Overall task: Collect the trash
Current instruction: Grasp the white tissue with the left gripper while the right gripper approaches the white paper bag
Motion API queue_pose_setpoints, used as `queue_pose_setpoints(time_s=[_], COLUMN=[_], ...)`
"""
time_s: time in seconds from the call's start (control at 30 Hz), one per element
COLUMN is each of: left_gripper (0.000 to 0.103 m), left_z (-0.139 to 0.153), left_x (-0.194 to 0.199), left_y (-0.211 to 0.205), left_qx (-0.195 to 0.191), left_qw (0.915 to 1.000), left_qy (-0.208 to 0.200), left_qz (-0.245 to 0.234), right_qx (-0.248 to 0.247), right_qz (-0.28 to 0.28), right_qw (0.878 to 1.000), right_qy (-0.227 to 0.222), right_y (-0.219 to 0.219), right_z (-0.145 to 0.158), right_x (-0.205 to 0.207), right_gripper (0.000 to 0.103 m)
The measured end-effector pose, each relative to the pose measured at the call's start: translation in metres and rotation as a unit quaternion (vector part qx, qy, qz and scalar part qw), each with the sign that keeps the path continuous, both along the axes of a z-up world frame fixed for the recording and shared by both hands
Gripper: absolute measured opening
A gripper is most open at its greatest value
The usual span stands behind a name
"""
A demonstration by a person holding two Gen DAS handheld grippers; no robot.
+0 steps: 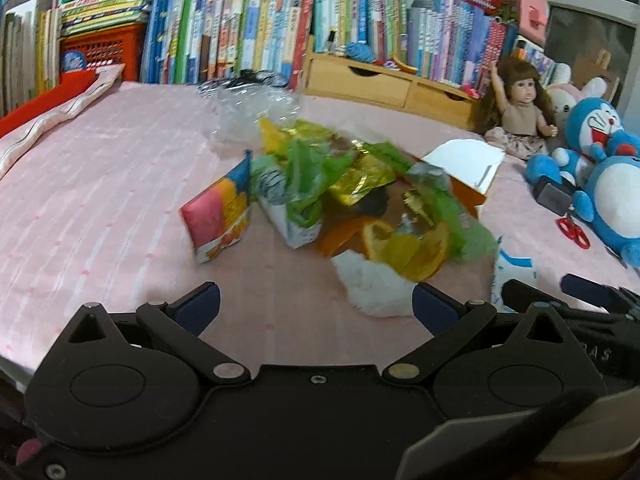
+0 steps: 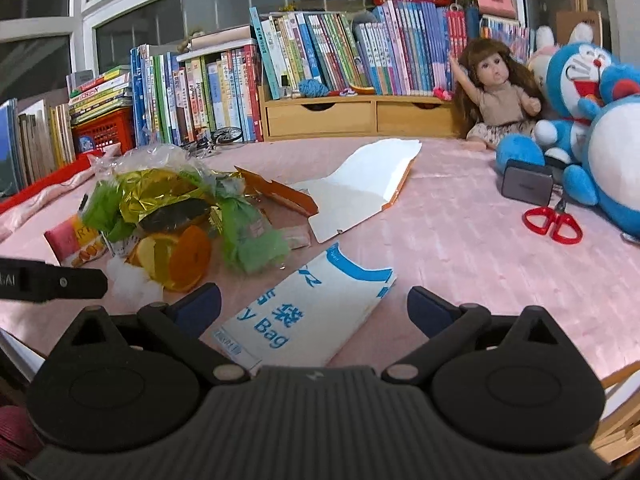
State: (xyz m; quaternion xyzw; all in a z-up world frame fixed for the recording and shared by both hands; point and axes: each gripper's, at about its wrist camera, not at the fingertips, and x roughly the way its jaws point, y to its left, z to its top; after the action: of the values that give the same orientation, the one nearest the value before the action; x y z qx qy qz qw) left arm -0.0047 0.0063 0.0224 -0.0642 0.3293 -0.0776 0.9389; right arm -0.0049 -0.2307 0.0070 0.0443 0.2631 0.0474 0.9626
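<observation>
Both tongs gape wide and hold nothing: left tongs (image 1: 316, 306) at lower centre face the trash pile (image 1: 344, 188) mid-frame on the pink table (image 1: 100, 184); right tongs (image 2: 314, 306) straddle a white-and-blue paper bag (image 2: 308, 304).

place: a home, looking like a child's room | surface: pink cloth (image 2: 460, 232) lying over a table | back: rows of children's books (image 2: 320, 52) standing above wooden drawers (image 2: 360, 116) | toys: doll (image 2: 494, 92) and blue plush cat (image 2: 580, 92) sitting at the right | red scissors (image 2: 554, 224) lying near them
</observation>
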Motion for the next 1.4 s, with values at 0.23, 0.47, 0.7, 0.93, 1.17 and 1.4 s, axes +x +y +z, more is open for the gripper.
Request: queue_pose_setpoints(time_s=[0.23,0.47,0.7,0.93,1.17,1.4], left_gripper=[0.09,0.069,0.037,0.034,0.033,0.033], left_z=[-0.005,-0.017,-0.02,-0.003,0.017,0.02], left_x=[-0.002,0.01,0.014,0.006,-0.012,-0.028], left_y=[-0.033,-0.054,-0.047,-0.025,-0.003,0.008], left_qx=[0.05,0.077,0.051,0.033,0.019,0.021], left_qw=[0.9972,0.9943,0.9964,0.9978,0.9982,0.9983], left_qy=[-0.03,-0.025,-0.012,-0.025,-0.047,-0.051], left_qz=[-0.046,-0.07,-0.067,-0.052,-0.033,-0.017], right_qx=[0.026,-0.003,-0.017,-0.008,-0.018,-0.028], right_qz=[0.027,0.029,0.036,0.035,0.043,0.048], right_qw=[0.998,0.996,0.998,0.999,0.999,0.998], right_qy=[0.059,0.079,0.058,0.034,0.002,-0.016], right_y=[-0.01,0.004,0.012,0.01,0.015,0.019], right_z=[0.004,-0.001,0.0,0.008,0.017,0.021], right_x=[0.03,0.046,0.038,0.029,0.013,-0.002], right_gripper=[0.1,0.089,0.054,0.025,0.017,0.015])
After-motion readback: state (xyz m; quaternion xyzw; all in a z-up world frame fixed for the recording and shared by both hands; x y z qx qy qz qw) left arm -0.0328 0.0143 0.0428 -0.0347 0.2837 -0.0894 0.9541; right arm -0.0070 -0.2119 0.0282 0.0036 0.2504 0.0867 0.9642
